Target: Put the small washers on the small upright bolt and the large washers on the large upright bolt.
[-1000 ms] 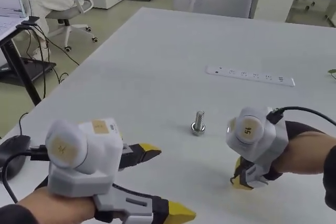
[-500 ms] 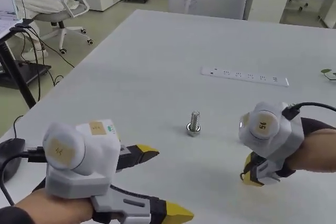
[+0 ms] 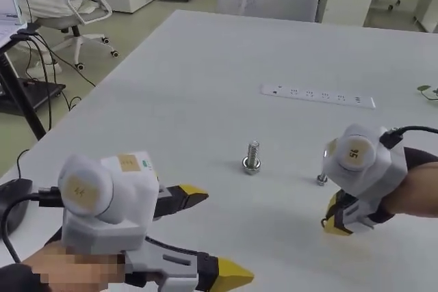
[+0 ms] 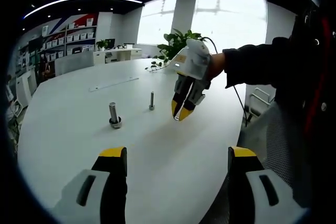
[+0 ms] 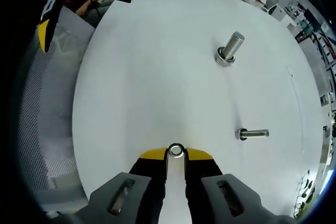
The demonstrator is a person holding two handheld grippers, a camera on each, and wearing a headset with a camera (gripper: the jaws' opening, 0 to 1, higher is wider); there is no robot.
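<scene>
White office table (image 3: 205, 66), power strip (image 3: 317, 95), left gripper (image 4: 177, 155) jaws apart, right gripper (image 3: 335, 226) jaws pinching washer (image 5: 176, 150)

Large bolt (image 3: 252, 157) left of small bolt (image 3: 321, 179)

head view, lower right: right gripper (image 3: 334, 226) housing hides most of its jaws | beside it, small bolt (image 3: 321, 178) too small to read its base | bottom edge cuts left gripper (image 3: 219, 236) | right gripper view: washer (image 5: 176, 150) between jaw tips, size unclear
</scene>
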